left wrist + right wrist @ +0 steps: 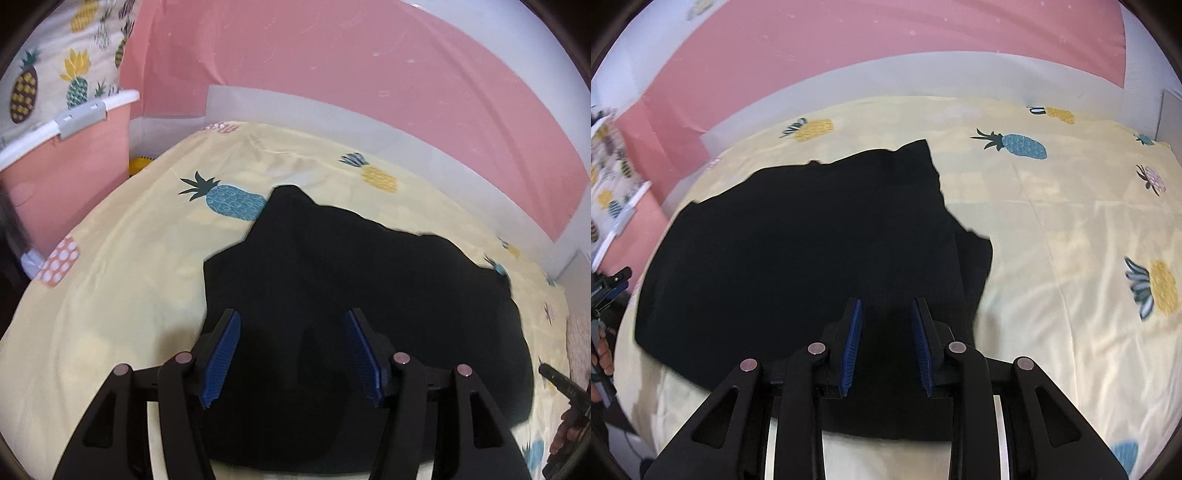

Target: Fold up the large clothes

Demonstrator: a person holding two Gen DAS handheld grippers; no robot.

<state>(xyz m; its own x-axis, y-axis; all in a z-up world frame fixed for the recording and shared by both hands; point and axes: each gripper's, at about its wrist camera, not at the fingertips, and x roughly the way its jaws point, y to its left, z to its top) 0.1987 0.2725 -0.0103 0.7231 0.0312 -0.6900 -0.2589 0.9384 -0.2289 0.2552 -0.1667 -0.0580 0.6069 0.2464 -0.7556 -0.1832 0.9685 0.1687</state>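
From the left wrist we see our left gripper spread wide, holding nothing, poised above the black garment lying on the pineapple sheet. From the right wrist, our right gripper is narrower yet empty too — the garment's right flap looks already folded in, so we judge further folds remain.

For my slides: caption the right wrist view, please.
Open right gripper poised over black garment spread on pineapple-print sheet.
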